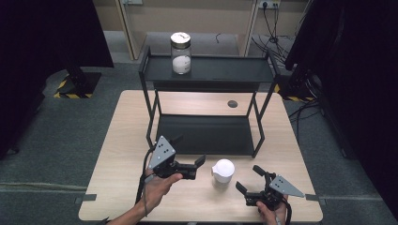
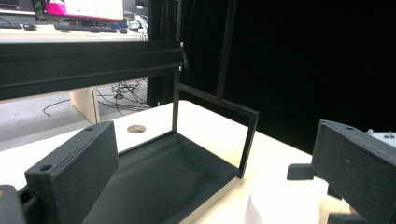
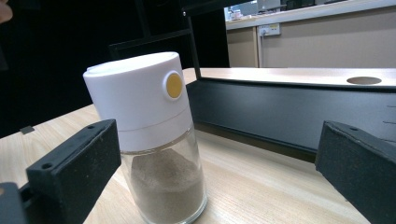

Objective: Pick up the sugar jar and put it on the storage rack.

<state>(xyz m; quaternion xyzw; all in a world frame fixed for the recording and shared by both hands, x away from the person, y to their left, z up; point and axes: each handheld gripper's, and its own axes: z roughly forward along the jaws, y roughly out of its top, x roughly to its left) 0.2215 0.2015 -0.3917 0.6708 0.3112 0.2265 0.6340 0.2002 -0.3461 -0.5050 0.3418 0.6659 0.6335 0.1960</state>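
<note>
High view: one white-capped shaker point(image 1: 223, 171) stands on the table point(image 1: 117, 154), just in front of the one black two-tier rack point(image 1: 206, 93). One lidded jar point(image 1: 180, 52) stands on the rack's top shelf. The left gripper point(image 1: 201, 161) and right gripper point(image 1: 247, 180) flank the shaker, jaws spread, holding nothing.

Left gripper view: jaws spread; the shaker's cap point(image 2: 285, 205) lies low between them. Lower the gripper before closing.

Right gripper view: jaws spread; the shaker point(image 3: 154, 135) stands left of centre. Centre it, then grip the glass body squarely, keeping it upright.
</note>
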